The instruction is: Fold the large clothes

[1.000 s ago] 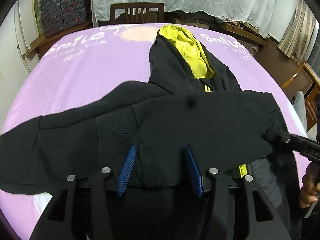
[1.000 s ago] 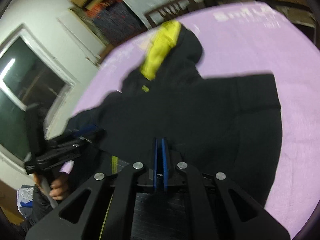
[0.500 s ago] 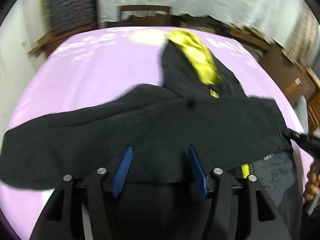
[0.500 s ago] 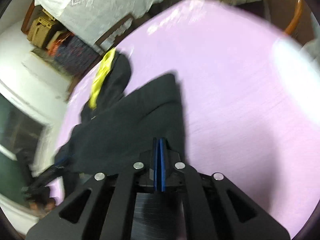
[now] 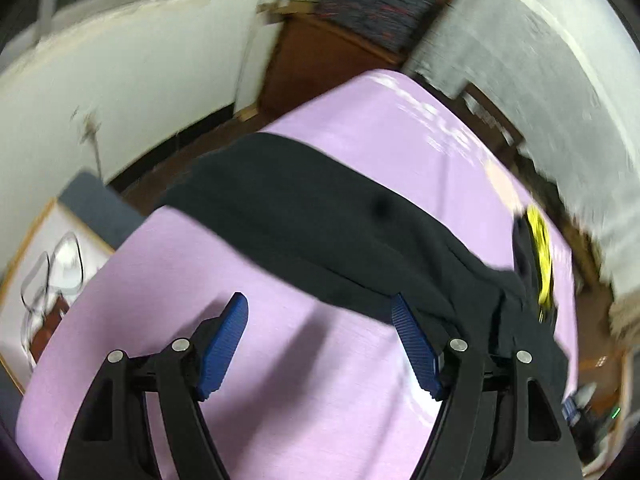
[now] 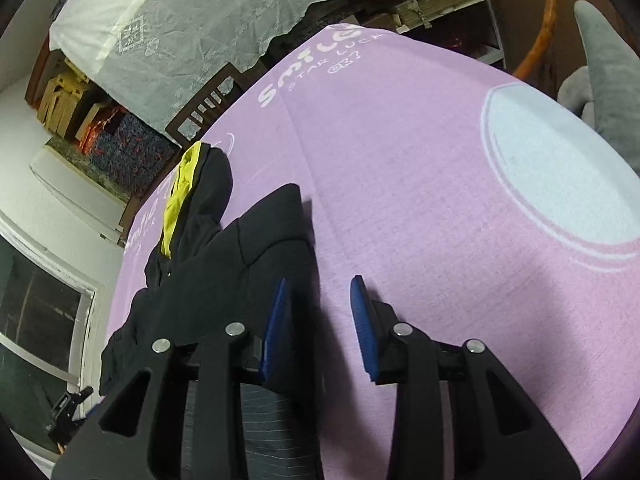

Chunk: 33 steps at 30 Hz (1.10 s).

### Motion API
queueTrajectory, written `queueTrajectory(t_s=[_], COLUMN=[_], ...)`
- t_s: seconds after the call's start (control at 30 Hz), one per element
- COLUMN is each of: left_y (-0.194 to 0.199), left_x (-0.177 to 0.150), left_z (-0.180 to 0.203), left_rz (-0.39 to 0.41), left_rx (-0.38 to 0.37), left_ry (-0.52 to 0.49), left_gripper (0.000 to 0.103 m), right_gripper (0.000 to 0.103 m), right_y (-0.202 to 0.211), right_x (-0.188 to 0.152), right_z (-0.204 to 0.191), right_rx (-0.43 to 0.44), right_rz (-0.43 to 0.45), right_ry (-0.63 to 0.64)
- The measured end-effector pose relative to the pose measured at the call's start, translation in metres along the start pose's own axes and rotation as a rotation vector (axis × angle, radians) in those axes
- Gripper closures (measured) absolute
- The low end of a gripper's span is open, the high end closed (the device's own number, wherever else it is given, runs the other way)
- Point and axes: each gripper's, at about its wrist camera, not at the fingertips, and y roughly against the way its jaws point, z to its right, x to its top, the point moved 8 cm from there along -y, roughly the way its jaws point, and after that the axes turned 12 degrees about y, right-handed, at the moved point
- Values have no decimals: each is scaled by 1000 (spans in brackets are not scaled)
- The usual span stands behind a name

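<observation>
A black hoodie (image 5: 320,220) with a yellow-lined hood (image 5: 540,256) lies on a pink cloth-covered table (image 5: 320,380). In the left wrist view one long sleeve stretches to the table's far left edge. My left gripper (image 5: 320,336) is open over bare pink cloth, its right finger (image 5: 412,344) at the sleeve's near edge. In the right wrist view the hoodie (image 6: 224,272) is folded at the left, hood (image 6: 180,196) farther back. My right gripper (image 6: 320,312) is open, its left finger (image 6: 276,320) over the hoodie's right edge and nothing between the fingers.
A wooden chair (image 6: 208,108) stands behind the table beneath a white lace cloth (image 6: 192,20). A white printed disc (image 6: 560,168) marks the pink cloth at the right. A grey cushion (image 6: 600,60) lies beyond the right edge. A framed board (image 5: 48,272) sits left of the table.
My left gripper swung left, off the hoodie body toward the outstretched sleeve. My right gripper, shut before, has opened and turned right, leaving the fabric lying on the table.
</observation>
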Motion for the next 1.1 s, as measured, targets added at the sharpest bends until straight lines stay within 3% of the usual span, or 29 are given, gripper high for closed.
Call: queueTrajectory(t_s=[0.17,0.47,0.53,0.6,0.7,0.87,1.0,1.1], left_y=[-14,-37,-37,-38,-40,-25,4,23], left_x=[16,35,37,39,43,40,23,3], left_z=[-12,8,7,3,0,23,77,121], left_rz=[-6,33,49,57,49,131,235,280], left_rx=[-4,47,45,54,58,139,182,159], left_ry=[80,79,80,69,67,-75,-271,-373], left_gripper=[29,29,41,80,88,93,95,96], right_gripper=[69,69,69,69,69,69,69,69], right_y=[-5,-3,-3,-3,-1,-1,1,3], right_x=[-2,-3,-3,-3,-2,-1,1,2], right_z=[4,-3,-4,-6,-10,-13,-15,-17], right_rx=[13,21,21,20,27,45,55,60], right_rz=[-11,-6,-4,-1,3,4,7,10], right_ry=[-29,-9,-6,-2,7,7,14,22])
